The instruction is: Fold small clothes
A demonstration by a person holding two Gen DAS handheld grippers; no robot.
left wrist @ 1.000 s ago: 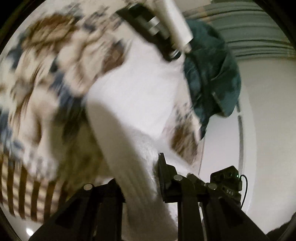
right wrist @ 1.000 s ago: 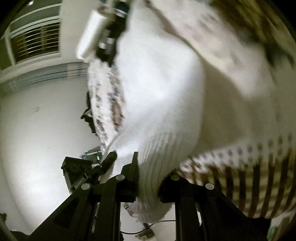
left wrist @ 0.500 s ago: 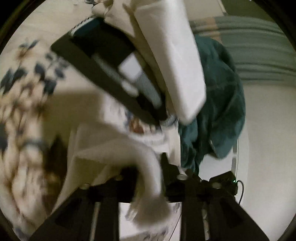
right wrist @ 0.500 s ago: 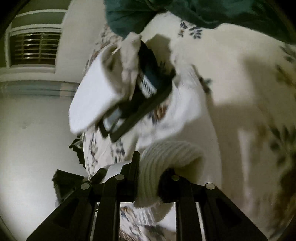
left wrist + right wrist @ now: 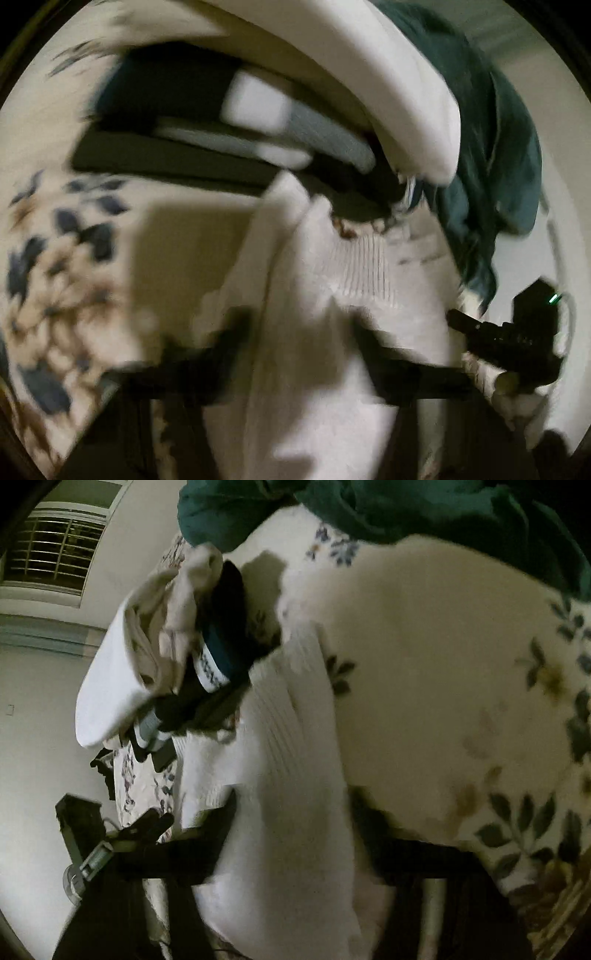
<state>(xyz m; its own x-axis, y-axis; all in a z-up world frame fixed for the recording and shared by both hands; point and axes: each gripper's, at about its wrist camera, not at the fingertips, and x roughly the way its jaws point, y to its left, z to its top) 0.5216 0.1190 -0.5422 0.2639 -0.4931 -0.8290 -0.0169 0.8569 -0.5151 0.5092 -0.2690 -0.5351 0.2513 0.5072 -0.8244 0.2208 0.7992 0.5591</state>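
Sock (image 5: 295, 760) on bedspread (image 5: 443, 672); clothes pile (image 5: 192, 657) beyond, left.

We are pinching white knit fabric in our left gripper (image 5: 299, 332) at the lower centre of its frame, its jaws having just been closing. Our right gripper (image 5: 291, 812), lower centre too, is clamping the fabric, jaws likewise just closing.

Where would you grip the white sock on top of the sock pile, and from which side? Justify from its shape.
Probably at the rounded end of the white sock, which juts past the dark socks under it. Come from that overhanging end, lower left in the right wrist view, one finger above, one below; elsewhere it lies flat on them.
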